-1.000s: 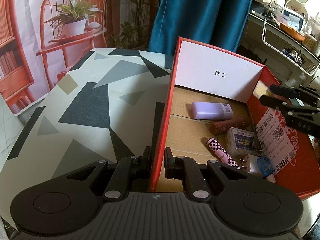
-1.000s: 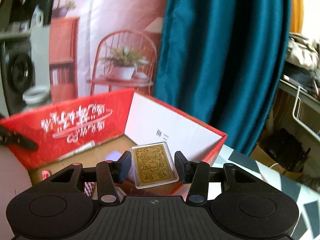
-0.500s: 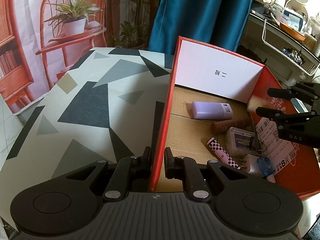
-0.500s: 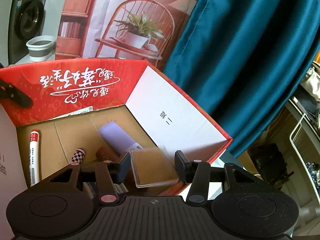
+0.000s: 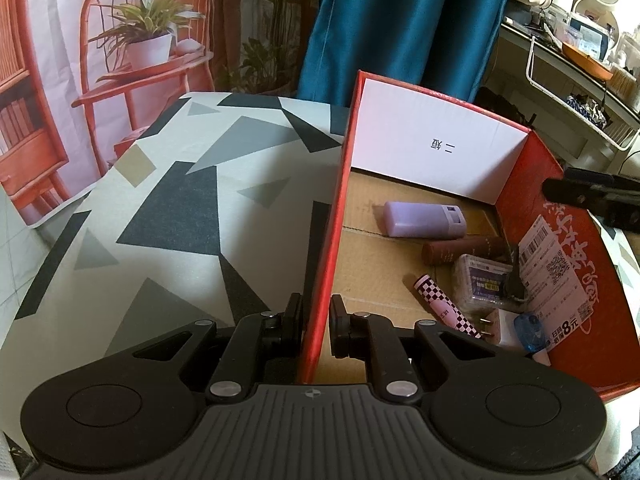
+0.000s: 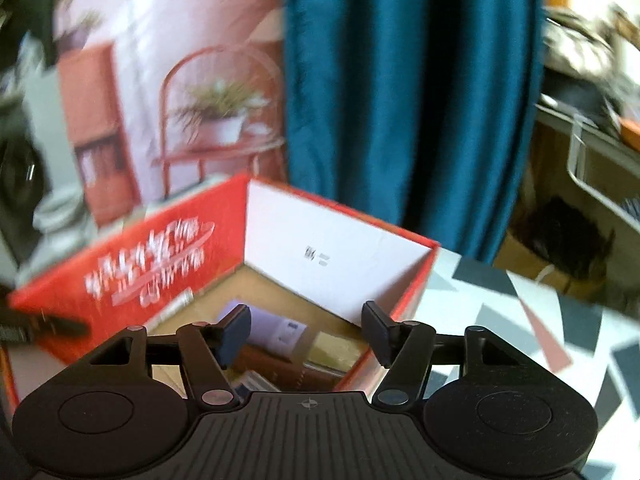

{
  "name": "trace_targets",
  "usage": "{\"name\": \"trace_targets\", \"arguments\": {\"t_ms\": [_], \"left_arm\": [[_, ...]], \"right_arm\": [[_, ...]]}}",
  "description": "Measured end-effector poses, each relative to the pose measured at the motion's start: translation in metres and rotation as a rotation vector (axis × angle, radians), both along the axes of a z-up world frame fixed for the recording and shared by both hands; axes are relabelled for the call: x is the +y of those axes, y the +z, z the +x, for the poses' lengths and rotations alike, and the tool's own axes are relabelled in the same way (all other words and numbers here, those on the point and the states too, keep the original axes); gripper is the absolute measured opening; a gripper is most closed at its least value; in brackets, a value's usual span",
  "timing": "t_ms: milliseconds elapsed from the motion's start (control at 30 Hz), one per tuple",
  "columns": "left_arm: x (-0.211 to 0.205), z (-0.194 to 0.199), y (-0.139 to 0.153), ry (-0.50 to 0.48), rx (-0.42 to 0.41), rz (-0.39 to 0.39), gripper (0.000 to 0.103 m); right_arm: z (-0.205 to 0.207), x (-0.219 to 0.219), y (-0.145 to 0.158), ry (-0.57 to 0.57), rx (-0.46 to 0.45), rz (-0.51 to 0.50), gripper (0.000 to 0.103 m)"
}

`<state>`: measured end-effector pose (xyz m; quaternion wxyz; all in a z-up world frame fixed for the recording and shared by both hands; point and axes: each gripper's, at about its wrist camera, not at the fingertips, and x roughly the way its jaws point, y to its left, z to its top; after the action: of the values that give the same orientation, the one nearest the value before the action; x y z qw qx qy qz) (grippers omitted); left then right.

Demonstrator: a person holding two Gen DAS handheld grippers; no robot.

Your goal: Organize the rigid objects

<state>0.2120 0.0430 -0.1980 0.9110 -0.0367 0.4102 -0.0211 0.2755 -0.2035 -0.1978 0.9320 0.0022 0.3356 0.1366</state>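
A red cardboard box (image 5: 329, 216) stands open on the patterned table. My left gripper (image 5: 318, 322) is shut on its left wall near the front corner. Inside lie a lilac case (image 5: 424, 220), a brown tube (image 5: 464, 250), a clear box with a blue label (image 5: 482, 280), a checkered pink tube (image 5: 444, 306) and a white plug (image 5: 505, 330). My right gripper (image 6: 306, 334) hovers over the box's right corner, and its jaws are opening with nothing between them. Below it a flat yellowish case (image 6: 336, 346) lies blurred in the box beside the lilac case (image 6: 272, 326). The right gripper's fingers (image 5: 588, 194) show at the box's right wall.
The table cloth (image 5: 168, 208) with grey and black triangles stretches left of the box. A teal curtain (image 5: 400, 20) and a printed backdrop with a red chair (image 5: 132, 60) hang behind. Cluttered shelves (image 5: 580, 52) stand at the right.
The right gripper's jaws have spread and the gold card case has left them and dropped into the box. That gripper rolled and rose a little. The left gripper stayed shut on the wall.
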Motion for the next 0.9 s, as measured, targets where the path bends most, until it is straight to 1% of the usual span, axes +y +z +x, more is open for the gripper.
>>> {"name": "trace_targets", "arguments": {"t_ms": [33, 100, 133, 233, 333, 367, 467, 500, 533, 600, 667, 733, 767, 800, 833, 900], "left_arm": [[0.0, 0.0, 0.0, 0.002, 0.001, -0.003, 0.015], [0.001, 0.001, 0.0, 0.004, 0.003, -0.006, 0.015], [0.001, 0.001, 0.001, 0.004, 0.002, -0.008, 0.015], [0.0, 0.0, 0.005, 0.002, -0.006, -0.005, 0.015], [-0.001, -0.001, 0.009, 0.001, -0.014, 0.001, 0.015], [-0.001, -0.001, 0.011, 0.002, -0.018, 0.003, 0.015], [-0.004, -0.003, 0.018, 0.004, -0.033, 0.011, 0.015], [-0.005, -0.004, 0.021, 0.006, -0.037, 0.013, 0.017], [-0.006, -0.005, 0.023, 0.006, -0.041, 0.016, 0.022], [-0.007, -0.008, 0.029, 0.011, -0.06, 0.028, 0.055], [-0.009, -0.014, 0.037, 0.013, -0.093, 0.031, 0.067], [-0.01, -0.017, 0.045, 0.012, -0.117, 0.033, 0.076], [-0.011, -0.018, 0.049, 0.014, -0.127, 0.033, 0.086], [-0.012, -0.02, 0.053, 0.016, -0.136, 0.029, 0.098], [-0.012, -0.021, 0.057, 0.02, -0.141, 0.025, 0.103], [-0.017, -0.024, 0.066, 0.019, -0.162, 0.038, 0.103]], "right_arm": [[-0.001, -0.004, 0.002, -0.025, 0.006, 0.042, 0.06], [-0.004, -0.01, 0.005, -0.098, 0.021, 0.089, 0.078], [-0.005, -0.014, 0.005, -0.138, 0.028, 0.102, 0.089], [-0.014, -0.024, 0.007, -0.19, 0.037, 0.152, 0.09], [-0.026, -0.033, 0.009, -0.246, 0.04, 0.18, 0.101], [-0.03, -0.036, 0.01, -0.263, 0.039, 0.19, 0.103], [-0.044, -0.042, 0.014, -0.305, 0.044, 0.197, 0.103], [-0.048, -0.044, 0.016, -0.317, 0.048, 0.205, 0.103], [-0.052, -0.047, 0.018, -0.328, 0.053, 0.212, 0.103], [-0.06, -0.05, 0.023, -0.364, 0.059, 0.212, 0.103], [-0.068, -0.051, 0.028, -0.399, 0.055, 0.194, 0.103], [-0.077, -0.052, 0.034, -0.417, 0.044, 0.175, 0.103], [-0.082, -0.051, 0.038, -0.424, 0.039, 0.166, 0.103], [-0.087, -0.051, 0.042, -0.428, 0.035, 0.156, 0.103], [-0.091, -0.05, 0.046, -0.432, 0.035, 0.149, 0.103], [-0.101, -0.049, 0.057, -0.431, 0.031, 0.145, 0.103]]}}
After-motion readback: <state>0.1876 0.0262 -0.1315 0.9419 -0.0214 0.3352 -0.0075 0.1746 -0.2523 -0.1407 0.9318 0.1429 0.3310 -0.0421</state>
